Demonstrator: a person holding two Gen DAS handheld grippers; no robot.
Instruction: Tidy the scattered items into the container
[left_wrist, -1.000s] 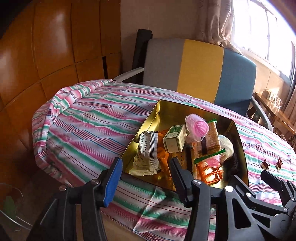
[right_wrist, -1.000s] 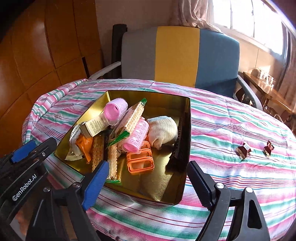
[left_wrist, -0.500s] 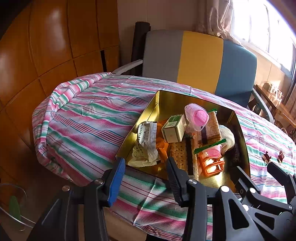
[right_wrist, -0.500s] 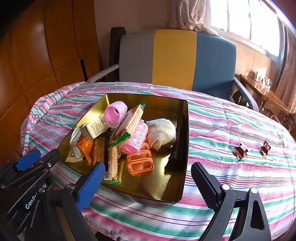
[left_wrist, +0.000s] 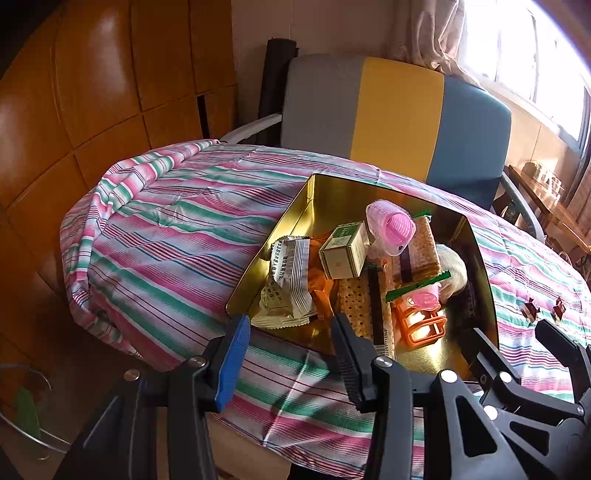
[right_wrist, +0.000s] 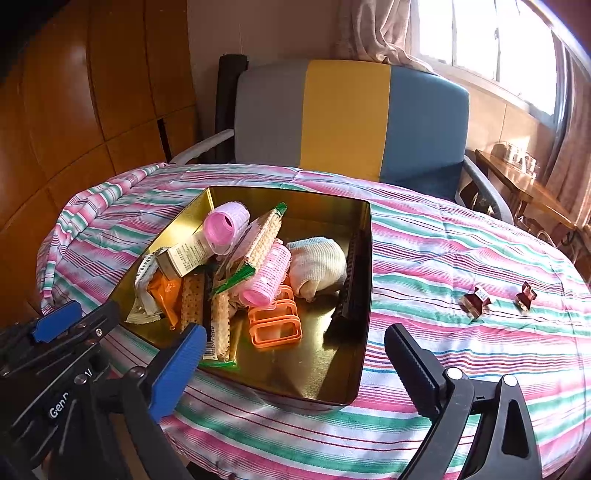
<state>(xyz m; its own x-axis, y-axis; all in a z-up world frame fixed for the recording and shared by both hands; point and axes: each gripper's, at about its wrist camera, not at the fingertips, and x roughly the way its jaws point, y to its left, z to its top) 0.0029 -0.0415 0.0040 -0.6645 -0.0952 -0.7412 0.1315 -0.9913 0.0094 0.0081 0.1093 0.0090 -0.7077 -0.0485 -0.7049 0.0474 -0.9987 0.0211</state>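
Observation:
A gold tin sits on the striped tablecloth. It holds pink hair rollers, cracker packs, a small white box, a white snack packet, orange clips, a rolled white cloth and a black comb. Two small brown foil-wrapped pieces lie on the cloth right of the tin. My left gripper is open and empty at the tin's near left corner. My right gripper is open and empty above the tin's near edge.
A grey, yellow and blue armchair stands behind the round table. Wood panelling is on the left. A wooden side table stands under the window at right. The table's near edge drops off below both grippers.
Both grippers have drawn back and up a little from the tin, staying open and empty. The items in the tin have not moved.

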